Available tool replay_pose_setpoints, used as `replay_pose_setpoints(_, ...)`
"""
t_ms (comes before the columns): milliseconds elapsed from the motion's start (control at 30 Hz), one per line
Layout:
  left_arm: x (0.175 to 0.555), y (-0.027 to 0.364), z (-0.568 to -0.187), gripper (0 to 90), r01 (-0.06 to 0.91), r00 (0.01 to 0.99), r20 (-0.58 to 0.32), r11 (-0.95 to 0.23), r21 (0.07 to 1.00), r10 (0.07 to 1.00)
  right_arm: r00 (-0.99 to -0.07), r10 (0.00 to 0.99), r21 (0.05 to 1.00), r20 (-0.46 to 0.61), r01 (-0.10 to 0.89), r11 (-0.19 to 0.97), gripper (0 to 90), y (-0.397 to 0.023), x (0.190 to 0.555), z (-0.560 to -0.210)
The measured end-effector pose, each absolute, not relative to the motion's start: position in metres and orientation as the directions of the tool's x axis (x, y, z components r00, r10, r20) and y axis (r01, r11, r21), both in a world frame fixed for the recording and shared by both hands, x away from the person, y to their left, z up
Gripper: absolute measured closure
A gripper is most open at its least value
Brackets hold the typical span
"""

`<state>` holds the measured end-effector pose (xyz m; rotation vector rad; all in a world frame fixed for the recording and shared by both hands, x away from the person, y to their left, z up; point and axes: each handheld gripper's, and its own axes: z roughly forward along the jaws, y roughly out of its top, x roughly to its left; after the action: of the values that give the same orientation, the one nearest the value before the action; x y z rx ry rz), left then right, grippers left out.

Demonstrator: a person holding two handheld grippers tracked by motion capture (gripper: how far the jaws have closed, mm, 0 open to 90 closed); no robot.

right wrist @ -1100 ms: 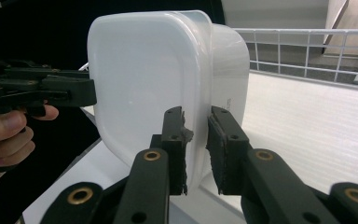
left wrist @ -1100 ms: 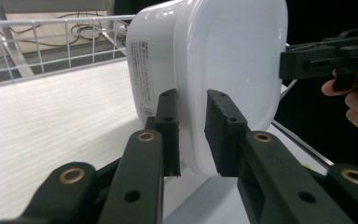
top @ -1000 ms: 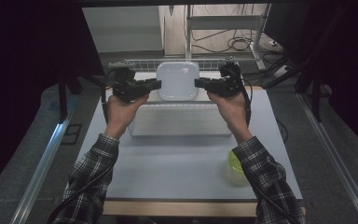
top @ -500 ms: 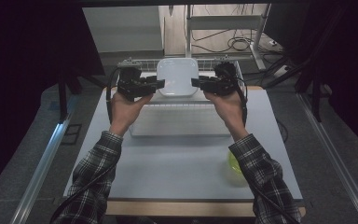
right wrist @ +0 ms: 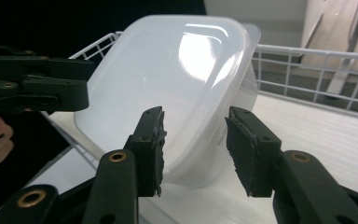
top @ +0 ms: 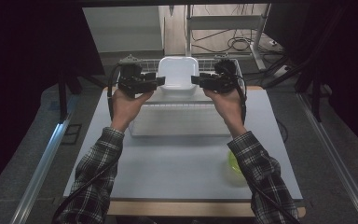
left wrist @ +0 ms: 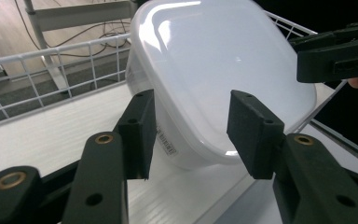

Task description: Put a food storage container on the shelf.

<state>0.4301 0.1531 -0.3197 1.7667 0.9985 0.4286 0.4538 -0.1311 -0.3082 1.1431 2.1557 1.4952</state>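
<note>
A: While the 2 tools sit level in the upper middle of the high view, how do their jaws stand?

B: The left gripper (top: 160, 81) has been easing its jaws apart and they stand partly open. In the left gripper view its pads (left wrist: 140, 133) flank the near edge of the white lidded container (left wrist: 223, 79) with a gap showing on both sides, so nothing is clamped. The right gripper (top: 195, 80) matches it: jaws just widening, partly open, pads (right wrist: 151, 149) clear of the tub's corner.

A: And the container itself?

B: It rests tilted on the white shelf (left wrist: 51, 135) of the wire rack (top: 186, 100), at the top centre of the high view, between the 2 tools. Its lower edge is hidden behind the pads in both gripper views, so I cannot tell how much of its base meets the shelf.

A: Anything else hard to read?

B: A printed label on its side is too small to make out. The other tool cuts in at the upper right of the left gripper view, cropped by the frame. Lower right in the high view, a yellow-green object (top: 233, 163) on the table (top: 168, 172) is half covered by the right plaid sleeve (top: 261, 177), so I cannot tell what it is. The surroundings are dark.
</note>
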Motion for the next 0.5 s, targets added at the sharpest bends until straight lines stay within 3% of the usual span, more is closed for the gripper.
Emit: replay_pose_setpoints(500, 0.4330, 0.1561, -0.3160, 47.1, 0.401, 0.586, -0.145, -0.129, 0.907, 0.797, -0.636, 0.753, 0.895, 0.170, 0.419, 0.152, 55.4, -0.1281, 0.4582, -0.3057)
